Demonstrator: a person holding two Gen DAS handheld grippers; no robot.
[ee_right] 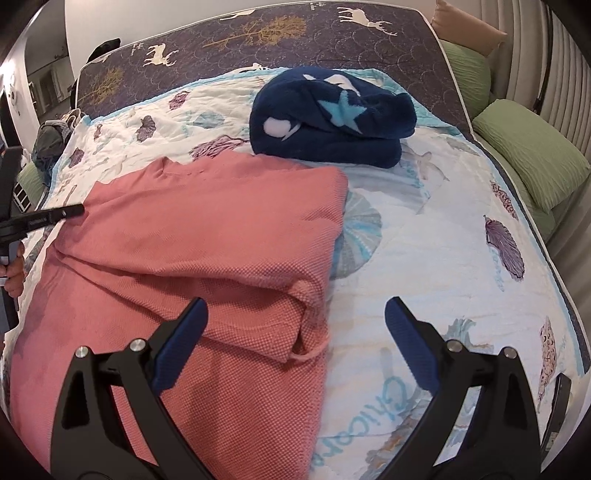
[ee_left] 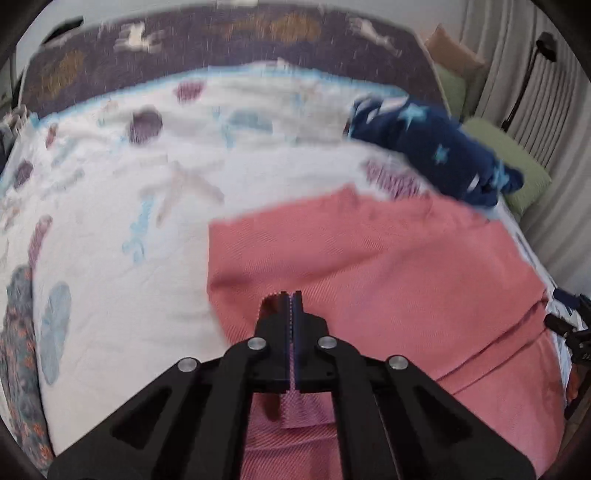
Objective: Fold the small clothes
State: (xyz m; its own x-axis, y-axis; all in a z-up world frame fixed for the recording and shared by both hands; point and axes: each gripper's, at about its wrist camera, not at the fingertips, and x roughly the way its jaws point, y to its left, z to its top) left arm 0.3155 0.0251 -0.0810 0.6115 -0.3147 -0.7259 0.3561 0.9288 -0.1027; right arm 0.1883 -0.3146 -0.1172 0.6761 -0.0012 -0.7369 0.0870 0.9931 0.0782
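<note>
A pink knitted garment (ee_right: 207,240) lies spread on the bed, partly folded, with a loose drawstring at its near right edge. It fills the right half of the left wrist view (ee_left: 388,266). My left gripper (ee_left: 291,295) is shut on an edge of the pink garment and holds it lifted; it also shows at the left of the right wrist view (ee_right: 75,211). My right gripper (ee_right: 295,314) is open and empty, hovering above the garment's right edge.
A folded navy blanket with stars (ee_right: 332,122) lies beyond the garment on the white patterned quilt (ee_right: 443,240). Green pillows (ee_right: 532,155) line the right side. A dark patterned mattress (ee_right: 295,33) stands at the back. A pile of clothes (ee_right: 51,144) sits far left.
</note>
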